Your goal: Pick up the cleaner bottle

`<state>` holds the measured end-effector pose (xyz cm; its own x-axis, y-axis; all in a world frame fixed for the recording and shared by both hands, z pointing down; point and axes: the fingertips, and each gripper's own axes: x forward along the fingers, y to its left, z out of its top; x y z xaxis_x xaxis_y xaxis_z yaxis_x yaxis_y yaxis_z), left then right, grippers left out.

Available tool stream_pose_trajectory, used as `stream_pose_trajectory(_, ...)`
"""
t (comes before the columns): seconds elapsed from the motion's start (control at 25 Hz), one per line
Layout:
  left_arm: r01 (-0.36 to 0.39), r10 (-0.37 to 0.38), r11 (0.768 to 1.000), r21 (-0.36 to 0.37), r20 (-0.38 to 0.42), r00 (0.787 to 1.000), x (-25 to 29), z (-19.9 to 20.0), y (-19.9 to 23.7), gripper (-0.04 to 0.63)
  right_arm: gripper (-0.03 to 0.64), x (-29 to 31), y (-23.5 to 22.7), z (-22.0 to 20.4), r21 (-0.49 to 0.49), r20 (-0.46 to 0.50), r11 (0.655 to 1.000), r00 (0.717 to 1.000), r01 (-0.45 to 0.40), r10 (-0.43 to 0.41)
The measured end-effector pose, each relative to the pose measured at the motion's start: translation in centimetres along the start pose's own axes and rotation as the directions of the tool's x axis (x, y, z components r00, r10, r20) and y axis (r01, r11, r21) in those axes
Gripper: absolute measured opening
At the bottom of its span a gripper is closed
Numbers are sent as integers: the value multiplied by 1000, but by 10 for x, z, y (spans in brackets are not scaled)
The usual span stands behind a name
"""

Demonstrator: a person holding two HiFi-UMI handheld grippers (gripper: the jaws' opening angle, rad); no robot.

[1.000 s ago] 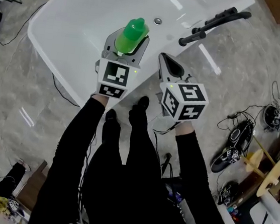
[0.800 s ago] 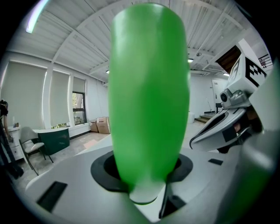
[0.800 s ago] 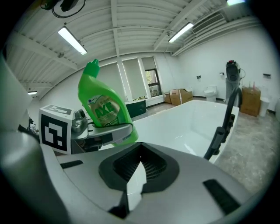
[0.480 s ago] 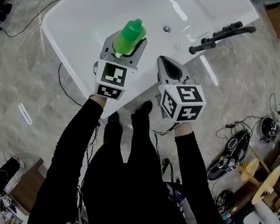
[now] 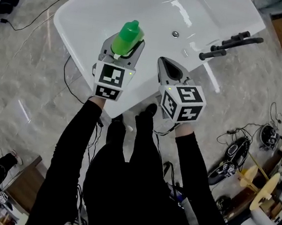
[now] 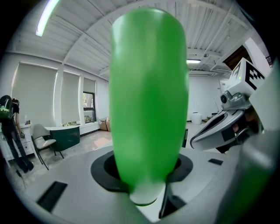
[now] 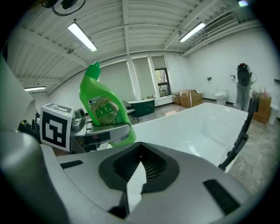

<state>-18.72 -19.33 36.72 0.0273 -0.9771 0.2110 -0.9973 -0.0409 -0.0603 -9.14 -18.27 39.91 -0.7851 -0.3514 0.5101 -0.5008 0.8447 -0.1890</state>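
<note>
Left tongs (image 5: 122, 47) stayed clenched on the green cleaner bottle (image 5: 128, 35), shifting it along above the white bathtub (image 5: 93, 7). Right tongs (image 5: 166, 66) hung closed and empty. The pickup looked done.

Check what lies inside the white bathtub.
Only a round metal drain shows on the floor of the white bathtub. The green cleaner bottle, held in the left tool, and the right tool hide its near part.
</note>
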Motion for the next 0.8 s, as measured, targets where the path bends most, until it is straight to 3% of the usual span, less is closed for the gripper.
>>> stream_pose_trajectory(0.8,-82,82,996,-40,-13,997,-77,-15,48,193,2,8,70,4,-63,-4,997,999,-50,50)
